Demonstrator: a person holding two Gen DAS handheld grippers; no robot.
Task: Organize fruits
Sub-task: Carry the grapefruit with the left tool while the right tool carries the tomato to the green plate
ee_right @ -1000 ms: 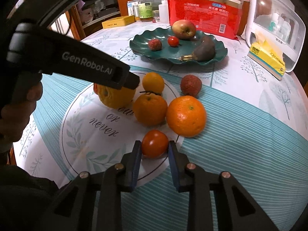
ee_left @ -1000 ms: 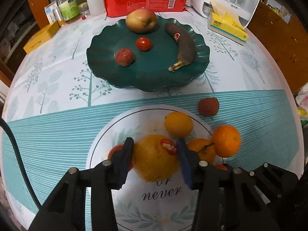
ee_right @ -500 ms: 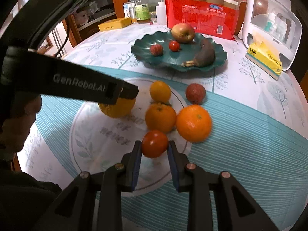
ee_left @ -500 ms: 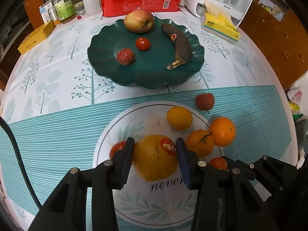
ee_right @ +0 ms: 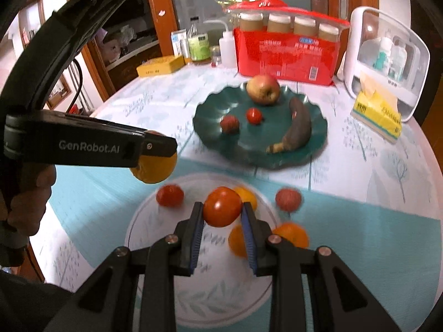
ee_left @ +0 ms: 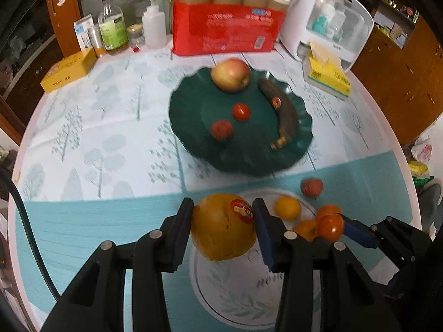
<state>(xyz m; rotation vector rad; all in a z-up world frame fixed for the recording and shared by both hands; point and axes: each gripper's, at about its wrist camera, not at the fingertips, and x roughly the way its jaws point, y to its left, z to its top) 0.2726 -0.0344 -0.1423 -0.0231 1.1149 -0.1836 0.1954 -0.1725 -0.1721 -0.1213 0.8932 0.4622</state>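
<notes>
Round table (ee_left: 83, 127) with tree-print cloth; wooden cabinets (ee_left: 393, 63) behind; glass-door cupboard (ee_right: 133, 36) at left.

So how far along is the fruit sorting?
Partway. The green plate already holds an apple, banana, small tomato and lychee. In hand: the left gripper holds a yellow fruit, the right gripper a tomato. Left: oranges, another tomato and a lychee around the white plate.

Each wrist camera sits behind its own fingers, looking forward and down across the table (ee_left: 83, 127). Both views share the green plate (ee_left: 193, 127) (ee_right: 210, 119) ahead (the right view, farther right, catches the left gripper (ee_right: 155, 149) side-on).
</notes>
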